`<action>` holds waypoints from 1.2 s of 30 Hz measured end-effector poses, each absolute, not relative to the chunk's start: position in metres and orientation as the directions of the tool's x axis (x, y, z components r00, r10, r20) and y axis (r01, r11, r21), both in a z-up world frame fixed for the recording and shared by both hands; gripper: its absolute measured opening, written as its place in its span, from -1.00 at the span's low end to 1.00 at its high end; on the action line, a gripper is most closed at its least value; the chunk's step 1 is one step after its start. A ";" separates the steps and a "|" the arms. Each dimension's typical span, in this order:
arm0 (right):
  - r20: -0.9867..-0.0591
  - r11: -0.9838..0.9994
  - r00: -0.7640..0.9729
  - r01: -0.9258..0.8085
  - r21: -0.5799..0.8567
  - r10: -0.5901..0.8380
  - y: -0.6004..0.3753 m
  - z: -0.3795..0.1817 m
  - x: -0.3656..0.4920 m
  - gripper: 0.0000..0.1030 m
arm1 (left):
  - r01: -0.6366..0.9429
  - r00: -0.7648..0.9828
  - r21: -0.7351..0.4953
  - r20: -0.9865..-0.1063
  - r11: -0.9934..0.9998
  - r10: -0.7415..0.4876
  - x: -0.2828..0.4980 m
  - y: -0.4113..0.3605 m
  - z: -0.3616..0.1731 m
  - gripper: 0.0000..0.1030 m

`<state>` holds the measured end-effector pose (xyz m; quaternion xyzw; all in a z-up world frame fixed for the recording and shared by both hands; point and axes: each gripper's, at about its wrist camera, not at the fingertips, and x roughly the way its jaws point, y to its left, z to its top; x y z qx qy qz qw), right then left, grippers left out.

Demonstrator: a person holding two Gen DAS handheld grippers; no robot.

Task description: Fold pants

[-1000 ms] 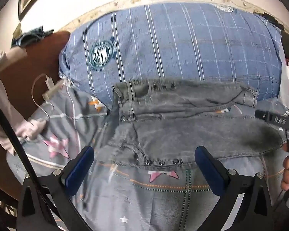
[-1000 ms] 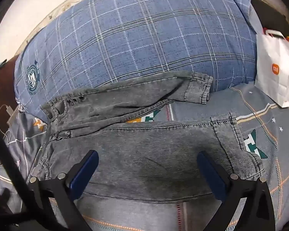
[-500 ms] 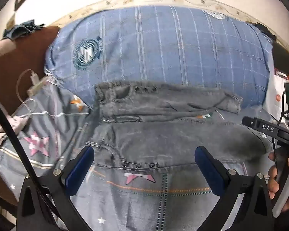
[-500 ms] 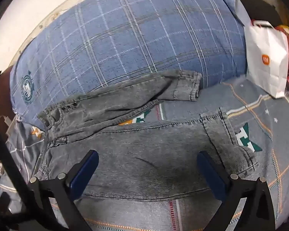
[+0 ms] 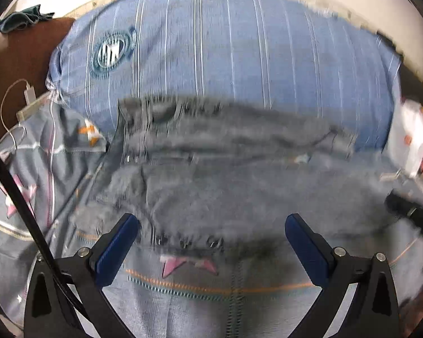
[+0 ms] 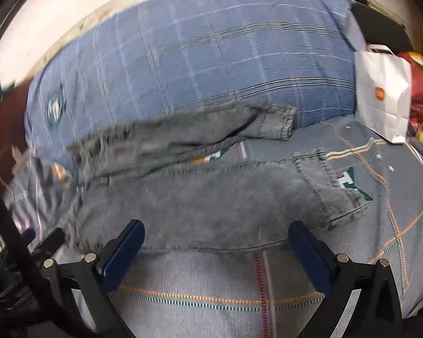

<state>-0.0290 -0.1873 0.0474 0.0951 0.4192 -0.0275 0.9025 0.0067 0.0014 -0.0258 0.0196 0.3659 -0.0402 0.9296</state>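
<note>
Hovering over the bed, I hold both claws spread wide with nothing between the pads. My left claw (image 5: 211, 242) hangs above the near edge of the pants (image 5: 239, 186), close to the waistband end with its row of rivets at the left. My right claw (image 6: 215, 249) hangs above the near leg of the pants (image 6: 211, 197), whose cuff lies to the right on the quilt (image 6: 211, 295). The far leg runs along the base of the blue pillow (image 6: 211, 56), its cuff resting against it. A white bag (image 6: 383, 95) stands at the far right, beside the pillow. A charger cable (image 5: 17, 98) lies far left. Both views are blurred.
</note>
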 end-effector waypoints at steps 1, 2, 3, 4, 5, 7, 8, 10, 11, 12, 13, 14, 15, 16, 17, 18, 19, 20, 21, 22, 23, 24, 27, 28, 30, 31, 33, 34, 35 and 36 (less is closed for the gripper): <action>-0.757 0.985 0.653 0.115 0.129 0.023 -0.182 0.045 -0.028 1.00 | 0.074 0.687 0.008 -0.725 0.997 -0.045 0.013 0.002 -0.033 1.00; -0.755 0.987 0.655 0.115 0.110 0.008 -0.177 0.044 -0.026 1.00 | 0.091 0.659 -0.020 -0.749 0.996 -0.075 0.019 0.002 -0.033 1.00; -0.747 0.986 0.664 0.116 0.116 0.010 -0.175 0.044 -0.025 1.00 | 0.097 0.666 -0.026 -0.741 0.995 -0.085 0.019 0.003 -0.033 1.00; -0.742 0.985 0.670 0.111 0.132 0.024 -0.176 0.043 -0.025 1.00 | 0.083 0.697 -0.015 -0.714 0.996 -0.068 0.017 0.005 -0.028 1.00; -0.736 0.982 0.675 0.106 0.154 0.042 -0.175 0.042 -0.024 1.00 | 0.070 0.717 -0.002 -0.695 0.998 -0.052 0.015 0.005 -0.025 1.00; -0.740 0.980 0.670 0.101 0.171 0.060 -0.173 0.041 -0.021 1.00 | 0.071 0.724 0.010 -0.688 0.997 -0.044 0.015 0.006 -0.022 1.00; -0.742 0.981 0.668 0.097 0.168 0.061 -0.171 0.040 -0.020 1.00 | 0.078 0.722 0.003 -0.690 0.997 -0.055 0.014 0.007 -0.021 1.00; -0.739 0.983 0.671 0.095 0.158 0.054 -0.167 0.041 -0.019 1.00 | 0.085 0.725 -0.004 -0.686 0.996 -0.065 0.012 0.008 -0.020 1.00; -0.737 0.983 0.673 0.091 0.158 0.056 -0.167 0.041 -0.019 1.00 | 0.085 0.731 -0.001 -0.679 0.996 -0.063 0.011 0.009 -0.019 1.00; -0.735 0.983 0.676 0.086 0.159 0.060 -0.167 0.041 -0.019 1.00 | 0.087 0.736 0.002 -0.675 0.996 -0.063 0.010 0.009 -0.019 1.00; -0.735 0.984 0.676 0.089 0.157 0.056 -0.166 0.040 -0.018 1.00 | 0.089 0.736 0.005 -0.674 0.996 -0.062 0.009 0.010 -0.020 1.00; -0.745 0.984 0.666 0.094 0.149 0.049 -0.165 0.038 -0.017 1.00 | 0.090 0.733 0.005 -0.677 0.996 -0.063 0.008 0.012 -0.022 1.00; -0.749 0.984 0.661 0.091 0.151 0.054 -0.166 0.037 -0.016 1.00 | 0.091 0.727 0.004 -0.684 0.996 -0.064 0.009 0.011 -0.023 1.00; -0.748 0.984 0.662 0.086 0.154 0.059 -0.166 0.038 -0.016 1.00 | 0.093 0.724 0.001 -0.686 0.996 -0.067 0.008 0.011 -0.023 1.00; -0.746 0.985 0.664 0.084 0.152 0.058 -0.165 0.038 -0.017 1.00 | 0.093 0.724 -0.005 -0.686 0.996 -0.071 0.008 0.012 -0.024 1.00; -0.745 0.986 0.665 0.083 0.146 0.054 -0.164 0.038 -0.017 1.00 | 0.090 0.726 -0.003 -0.685 0.996 -0.068 0.006 0.011 -0.025 1.00; -0.744 0.986 0.665 0.080 0.145 0.055 -0.164 0.039 -0.017 1.00 | 0.086 0.725 0.001 -0.686 0.996 -0.062 0.006 0.012 -0.025 1.00; -0.743 0.986 0.667 0.078 0.148 0.059 -0.164 0.039 -0.017 1.00 | 0.086 0.723 0.001 -0.688 0.996 -0.062 0.007 0.012 -0.025 1.00; -0.741 0.986 0.668 0.074 0.151 0.063 -0.165 0.039 -0.017 1.00 | 0.084 0.723 -0.002 -0.689 0.996 -0.062 0.008 0.013 -0.026 1.00; -0.741 0.986 0.669 0.073 0.151 0.064 -0.165 0.039 -0.016 0.99 | 0.081 0.723 -0.002 -0.688 0.997 -0.060 0.007 0.013 -0.026 1.00; -0.742 0.986 0.667 0.075 0.149 0.061 -0.165 0.039 -0.016 0.99 | 0.078 0.722 -0.002 -0.690 0.997 -0.058 0.007 0.014 -0.026 1.00; -0.743 0.986 0.667 0.075 0.150 0.062 -0.166 0.039 -0.016 0.99 | 0.078 0.720 -0.007 -0.692 0.997 -0.061 0.008 0.015 -0.026 1.00; -0.743 0.983 0.666 0.087 0.161 0.063 -0.170 0.038 -0.016 0.98 | 0.079 0.719 -0.014 -0.692 0.997 -0.066 0.007 0.015 -0.027 1.00; -0.744 0.982 0.665 0.088 0.166 0.067 -0.172 0.038 -0.016 0.97 | 0.084 0.720 -0.015 -0.691 0.996 -0.071 0.007 0.015 -0.027 1.00; -0.743 0.980 0.665 0.091 0.179 0.073 -0.175 0.037 -0.016 0.96 | 0.089 0.720 -0.009 -0.691 0.996 -0.071 0.006 0.013 -0.027 1.00; -0.743 0.979 0.665 0.092 0.181 0.075 -0.176 0.037 -0.015 0.95 | 0.090 0.720 -0.004 -0.690 0.996 -0.068 0.006 0.012 -0.027 1.00; -0.745 0.978 0.663 0.095 0.184 0.076 -0.176 0.037 -0.015 0.95 | 0.094 0.722 0.003 -0.688 0.996 -0.066 0.006 0.011 -0.028 1.00; -0.744 0.978 0.664 0.095 0.184 0.076 -0.176 0.037 -0.015 0.95 | 0.093 0.723 0.006 -0.688 0.996 -0.063 0.006 0.010 -0.028 1.00; -0.743 0.978 0.665 0.096 0.184 0.074 -0.175 0.038 -0.015 0.95 | 0.094 0.724 0.009 -0.687 0.996 -0.062 0.006 0.010 -0.027 1.00; -0.742 0.979 0.666 0.095 0.183 0.074 -0.174 0.038 -0.015 0.95 | 0.095 0.726 0.009 -0.685 0.995 -0.063 0.005 0.011 -0.027 1.00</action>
